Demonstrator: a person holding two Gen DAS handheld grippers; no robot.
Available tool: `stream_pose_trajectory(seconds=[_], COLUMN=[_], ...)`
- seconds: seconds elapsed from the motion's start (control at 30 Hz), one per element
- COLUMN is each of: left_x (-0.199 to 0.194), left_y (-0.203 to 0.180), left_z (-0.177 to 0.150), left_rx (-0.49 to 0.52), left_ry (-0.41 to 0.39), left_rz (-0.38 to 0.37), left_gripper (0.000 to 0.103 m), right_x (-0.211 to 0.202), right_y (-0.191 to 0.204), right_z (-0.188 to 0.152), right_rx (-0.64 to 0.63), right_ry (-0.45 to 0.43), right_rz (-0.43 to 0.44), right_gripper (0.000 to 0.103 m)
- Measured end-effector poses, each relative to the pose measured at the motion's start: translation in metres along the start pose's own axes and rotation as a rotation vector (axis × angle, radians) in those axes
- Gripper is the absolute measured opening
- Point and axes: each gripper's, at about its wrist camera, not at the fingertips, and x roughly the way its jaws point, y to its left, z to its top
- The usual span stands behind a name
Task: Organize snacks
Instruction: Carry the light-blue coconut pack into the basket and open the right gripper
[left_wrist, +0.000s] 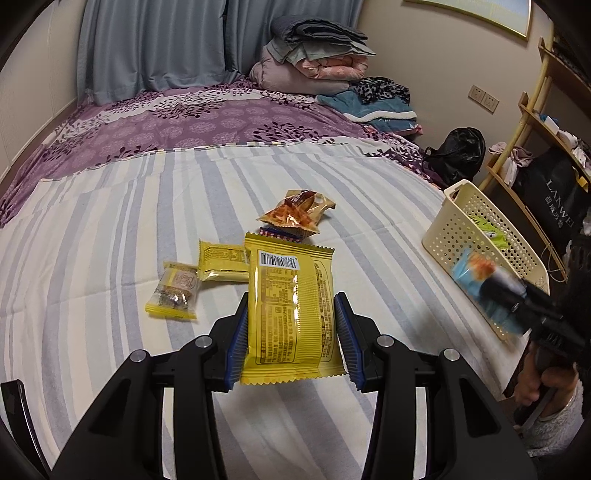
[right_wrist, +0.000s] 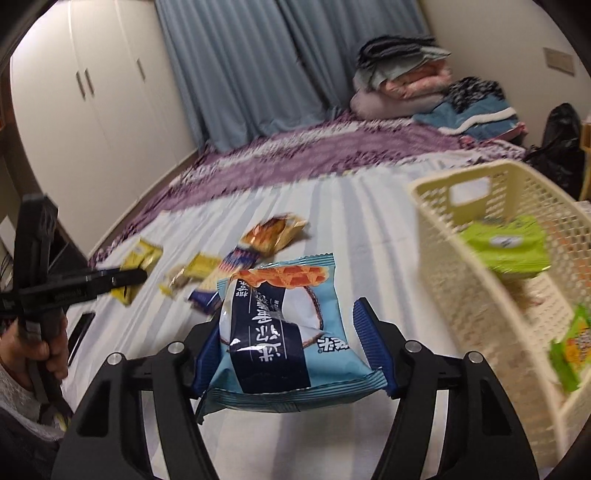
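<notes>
Right gripper (right_wrist: 291, 354) was clamped on a light-blue snack packet (right_wrist: 280, 332), held off the bed with its long axis running forward along the fingers. That packet hung just left of the cream basket (right_wrist: 480, 295), which sat at the bed's right edge with green packets (right_wrist: 506, 247) inside, so the right arm was clearly the nearer one. Left gripper (left_wrist: 291, 332) gripped a yellow packet (left_wrist: 291, 310) by its sides, lengthwise, well apart from the basket, above loose snacks (left_wrist: 295, 214) mid-bed.

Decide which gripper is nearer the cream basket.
Right. The right gripper, shut on the blue packet, is beside the cream basket. The left gripper, shut on the yellow packet, is farther off over the striped sheet.
</notes>
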Motion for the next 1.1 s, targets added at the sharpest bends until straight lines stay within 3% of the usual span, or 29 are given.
stream_pose_trajectory(seconds=[0.3, 0.7, 0.77, 1.1], left_x=[0.005, 0.011, 0.013, 0.022], left_y=[-0.027, -0.063, -0.07, -0.122], left_z=[0.011, 0.022, 0.023, 0.037], left_rx=[0.053, 0.128, 0.145, 0.255], left_ry=[0.002, 0.008, 0.015, 0.027], left_rz=[-0.028, -0.053, -0.058, -0.111], left_gripper=[0.044, 0.044, 0.044, 0.044], right_x=[-0.057, -0.082, -0.084, -0.104], right_y=[-0.067, -0.144, -0.153, -0.166], right_z=[0.015, -0.006, -0.008, -0.025], right_rx=[0.124, 0.288, 0.316, 0.333], right_ry=[-0.16, -0.199, -0.211, -0.253], right_rz=[-0.162, -0.325, -0.333, -0.396], right_gripper=[0.066, 0.067, 0.075, 0.077])
